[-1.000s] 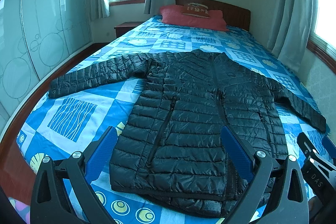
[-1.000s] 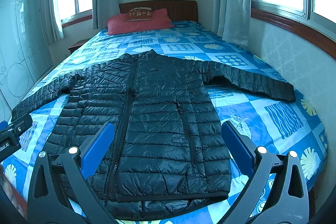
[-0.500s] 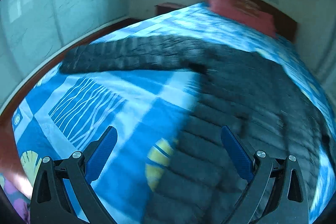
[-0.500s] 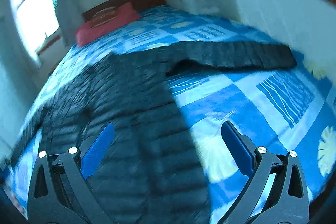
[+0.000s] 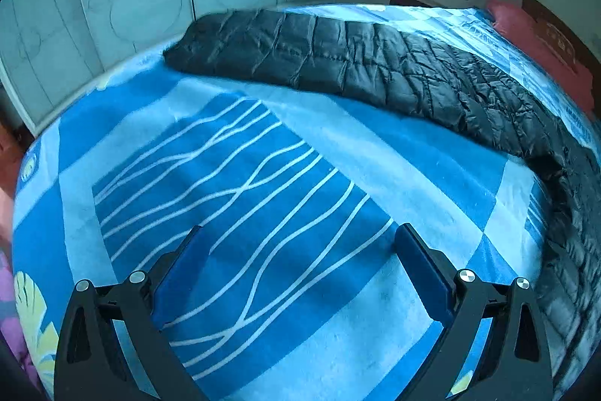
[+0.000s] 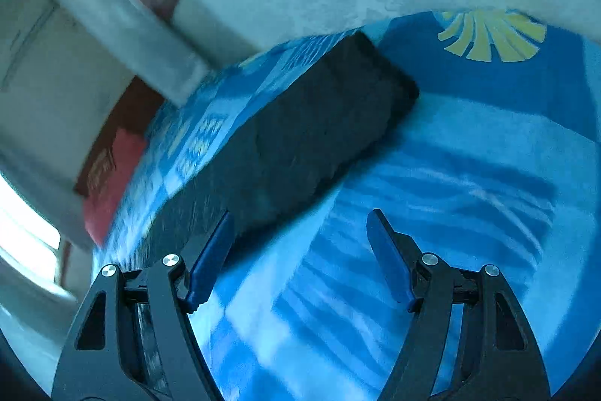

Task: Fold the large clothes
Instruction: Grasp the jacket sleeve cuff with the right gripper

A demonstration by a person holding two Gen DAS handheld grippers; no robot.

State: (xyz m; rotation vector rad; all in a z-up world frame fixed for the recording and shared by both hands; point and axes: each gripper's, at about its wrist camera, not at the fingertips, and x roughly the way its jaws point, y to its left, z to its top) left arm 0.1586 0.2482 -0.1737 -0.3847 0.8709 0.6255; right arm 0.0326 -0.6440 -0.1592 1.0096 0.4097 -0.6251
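Both tools are swinging outward from the jacket's hem: left tool (image 5: 296,269) and right tool (image 6: 300,250), released, are nearing the sleeves (image 5: 338,62). Slippery fabric risks escaping a shallow pinch.

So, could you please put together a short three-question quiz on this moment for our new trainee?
1. True or false: the left gripper is shut on the jacket sleeve.
2. Multiple choice: in the right wrist view, what lies beyond the right gripper? A) the sleeve end of the black jacket B) a folded towel C) an open drawer
3. Fill in: the jacket lies on a ____ bedspread patterned with white wavy lines.

Key: 1 false, its fingers stand apart over the bedspread, holding nothing; 2 A; 3 blue.
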